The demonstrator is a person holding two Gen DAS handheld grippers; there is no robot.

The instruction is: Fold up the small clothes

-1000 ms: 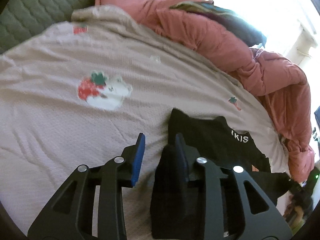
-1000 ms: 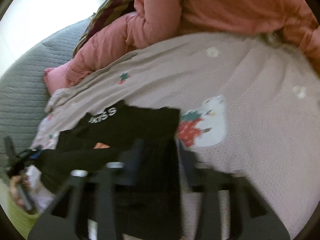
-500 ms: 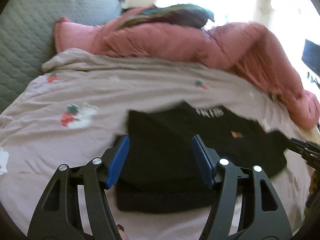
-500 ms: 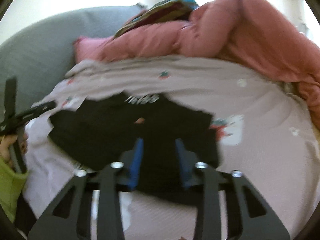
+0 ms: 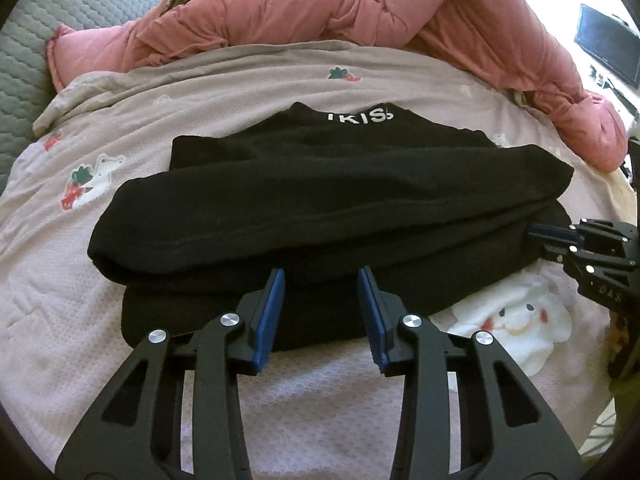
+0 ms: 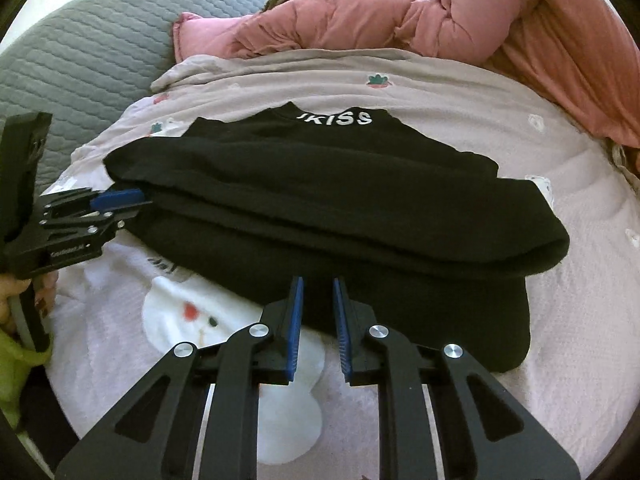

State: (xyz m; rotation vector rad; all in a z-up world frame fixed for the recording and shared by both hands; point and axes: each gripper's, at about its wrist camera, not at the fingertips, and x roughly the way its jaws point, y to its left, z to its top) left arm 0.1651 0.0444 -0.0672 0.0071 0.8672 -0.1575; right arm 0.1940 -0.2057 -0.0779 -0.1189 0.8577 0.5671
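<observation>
Left wrist view: a folded black garment (image 5: 320, 200) with white lettering is lying on a pink printed bedsheet (image 5: 60, 340). The left tool (image 5: 321, 280) is closing, its blue pads straddling the near fold without pressing it. The right tool (image 6: 318, 286) is closing beside the near edge, gripping nothing. A pink quilt (image 5: 320, 8) is bunching behind.

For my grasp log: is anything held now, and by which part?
Not clearly. The left gripper and the right gripper are closing, the near edge of the black garment between their jaws; a firm pinch cannot be told.
</observation>
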